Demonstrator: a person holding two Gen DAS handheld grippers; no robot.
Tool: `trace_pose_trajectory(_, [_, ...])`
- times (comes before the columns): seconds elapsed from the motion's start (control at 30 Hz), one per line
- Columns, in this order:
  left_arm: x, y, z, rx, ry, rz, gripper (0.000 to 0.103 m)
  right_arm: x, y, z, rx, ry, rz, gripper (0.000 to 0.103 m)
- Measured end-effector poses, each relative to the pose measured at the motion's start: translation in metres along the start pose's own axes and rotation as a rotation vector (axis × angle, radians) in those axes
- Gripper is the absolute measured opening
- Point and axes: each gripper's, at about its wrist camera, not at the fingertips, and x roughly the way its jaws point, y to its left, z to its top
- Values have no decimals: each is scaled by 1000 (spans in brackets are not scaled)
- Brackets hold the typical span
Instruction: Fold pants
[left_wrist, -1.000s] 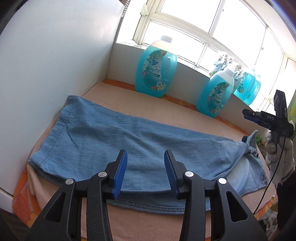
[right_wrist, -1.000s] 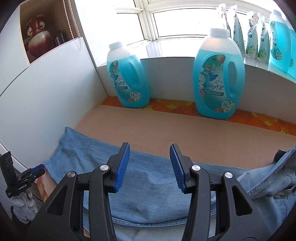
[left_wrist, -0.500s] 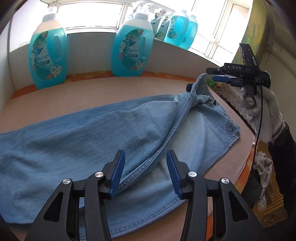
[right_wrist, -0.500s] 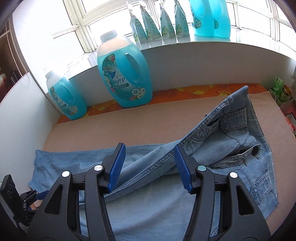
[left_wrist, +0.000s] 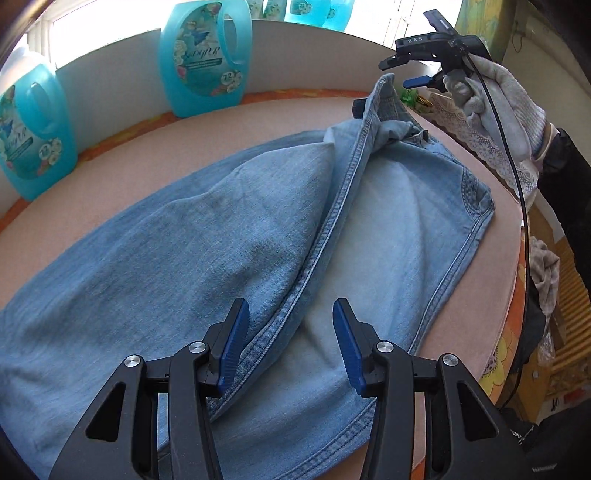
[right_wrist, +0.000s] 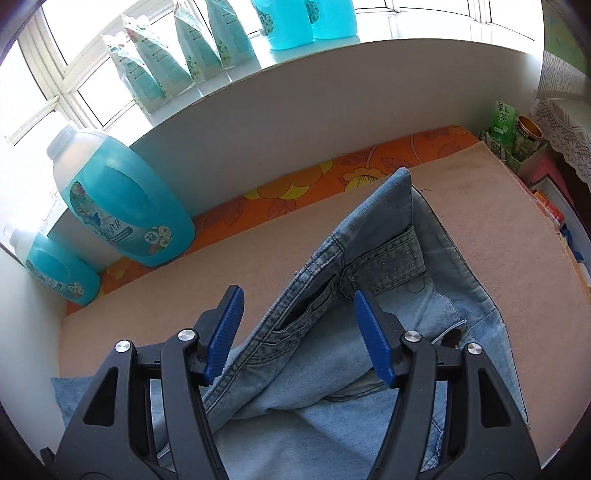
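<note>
Light blue jeans (left_wrist: 221, 240) lie across a beige mat (left_wrist: 184, 147), one leg laid over the other along a diagonal seam. My left gripper (left_wrist: 290, 343) hovers open over that seam at mid-leg, with nothing pinched. A gloved hand (left_wrist: 498, 96) holds my right gripper (left_wrist: 397, 74) above the raised waistband. In the right wrist view the right gripper (right_wrist: 297, 332) hangs over the jeans (right_wrist: 388, 258) at the pocket and waistband; its jaws are opening and the pads do not press the denim.
Two big turquoise detergent bottles (left_wrist: 207, 55) (right_wrist: 122, 206) stand against the white back wall. Refill pouches (right_wrist: 173, 62) line the sill. A tea carton (right_wrist: 504, 118) and a lace cloth (left_wrist: 476, 140) crowd the mat's right edge.
Both grippers swung rightward from the leg end of the jeans toward the waist end and tipped lower. The right gripper's jaws have spread wider.
</note>
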Motion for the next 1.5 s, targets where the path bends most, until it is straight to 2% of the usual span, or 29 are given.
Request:
trace_pose_trajectory(0.13, [8,-1,1,24,19,20,46,29,0,10,5,18,-83,65])
trace_pose_trajectory(0.3, [18,0,3,42,37,35,46,54,-11,17,46,51,-132,65])
trace_pose_trajectory(0.47, [22,-1,3,49,39,16,46,58,-18,17,51,51,-135,64])
trace_pose_trajectory(0.5, [22,-2,3,56,37,16,46,57,-18,17,47,50,-137,57])
trace_pose_trajectory(0.53, [22,-3,2,65,36,21,46,56,-19,16,48,53,-132,43])
trace_pose_trajectory(0.6, [23,-6,2,87,35,34,46,52,-23,14,64,56,-103,25])
trace_pose_trajectory(0.67, [26,-8,1,106,44,46,43,44,-27,12,76,47,-85,21])
trace_pose_trajectory(0.73, [30,-10,0,131,46,71,28,34,-29,8,75,34,-69,18])
trace_pose_trajectory(0.77, [31,-9,-2,140,42,79,26,28,-31,7,78,24,-63,17])
trace_pose_trajectory(0.93, [31,1,-2,103,7,43,10,-5,-41,0,108,-20,-8,16])
trace_pose_trajectory(1.03, [24,0,0,92,-30,46,6,-30,-44,-5,105,-58,7,15])
trace_pose_trajectory(1.23, [-6,-2,1,91,-111,46,6,-88,-55,-29,105,-152,52,15])
trace_pose_trajectory(1.37, [-22,-2,-4,101,-132,34,6,-118,-68,-65,111,-201,63,15])
trace_pose_trajectory(1.5, [-22,-10,-16,135,-101,23,5,-130,-91,-112,149,-214,66,14])
